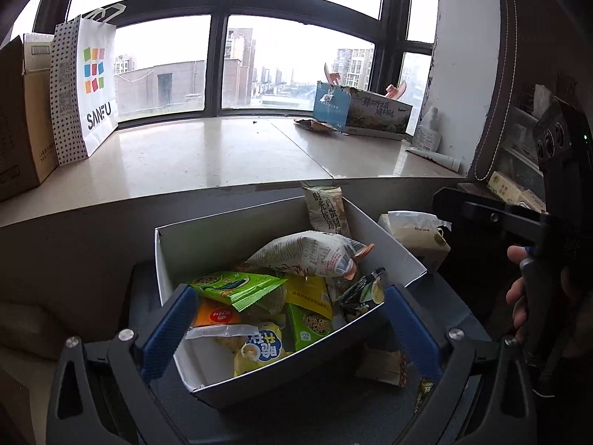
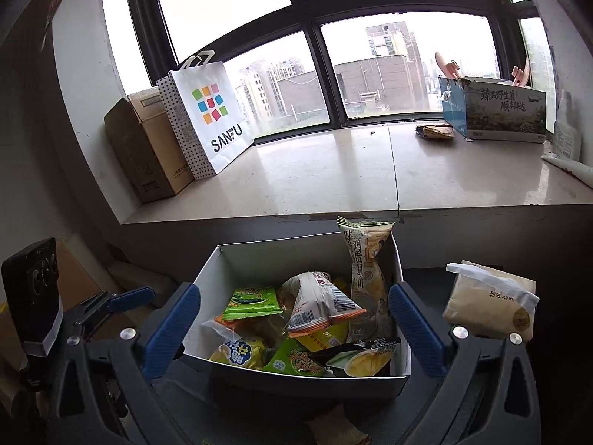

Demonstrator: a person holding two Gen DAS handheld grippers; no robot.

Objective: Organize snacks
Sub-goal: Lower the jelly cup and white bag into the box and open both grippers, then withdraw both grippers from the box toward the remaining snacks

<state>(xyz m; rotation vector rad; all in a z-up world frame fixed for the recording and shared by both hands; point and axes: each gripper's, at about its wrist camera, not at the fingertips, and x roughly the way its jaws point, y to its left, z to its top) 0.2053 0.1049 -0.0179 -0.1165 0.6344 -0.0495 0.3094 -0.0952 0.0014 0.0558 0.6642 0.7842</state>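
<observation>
Below both tools sits the white box [image 1: 389, 248] of snack packets [image 1: 237, 289]. My left tool [image 1: 289, 319] and right tool [image 2: 292, 322] gape, empty. Packets look light, crinkly, slippery; I'd pinch a sealed edge.

White box [image 2: 296, 383] full w/ snack packets [image 2: 255, 298]; upright

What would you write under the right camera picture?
Open right gripper over a white box full of snack packets.
</observation>
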